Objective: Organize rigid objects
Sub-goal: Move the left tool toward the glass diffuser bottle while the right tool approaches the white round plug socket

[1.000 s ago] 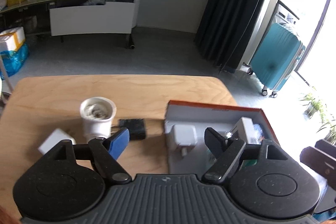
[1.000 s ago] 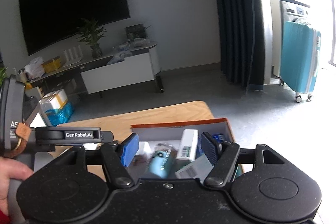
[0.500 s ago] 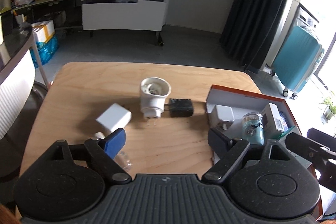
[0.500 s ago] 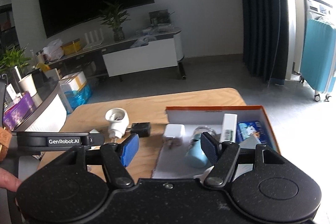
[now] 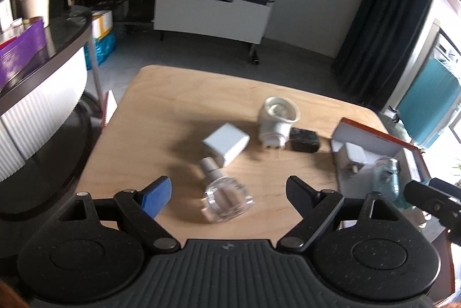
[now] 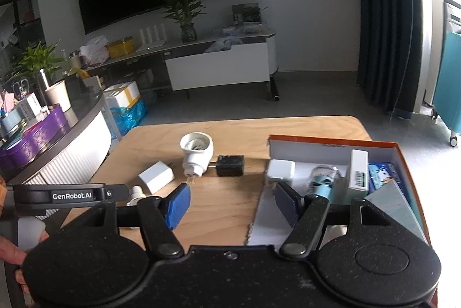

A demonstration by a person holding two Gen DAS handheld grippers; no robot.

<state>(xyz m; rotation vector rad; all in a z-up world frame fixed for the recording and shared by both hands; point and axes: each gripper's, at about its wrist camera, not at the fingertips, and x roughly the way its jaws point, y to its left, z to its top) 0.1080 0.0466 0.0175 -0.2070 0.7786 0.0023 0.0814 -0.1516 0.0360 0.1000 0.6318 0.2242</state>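
Observation:
A clear glass bottle (image 5: 223, 197) lies on its side on the wooden table (image 5: 173, 106), close in front of my left gripper (image 5: 227, 189), which is open and not touching it. Beyond it sit a white cube charger (image 5: 226, 143), a white round plug adapter (image 5: 276, 120) and a black adapter (image 5: 304, 140). My right gripper (image 6: 233, 204) is open and empty at the left edge of the orange-rimmed box (image 6: 331, 138). That box holds a white charger (image 6: 281, 169), a blue-capped bottle (image 6: 321, 182) and a white barcode carton (image 6: 358, 174).
A dark curved counter (image 5: 43, 71) with purple tins stands to the table's left. Behind the table are a low TV shelf (image 6: 201, 48) and a white cabinet (image 5: 210, 16). A teal suitcase (image 5: 426, 112) stands at the right. A hand (image 6: 11, 250) holds the left gripper's grip.
My left gripper has swung left from the box to the clear bottle, and its jaws have widened. My right gripper has drawn back from over the box, its jaws unchanged.

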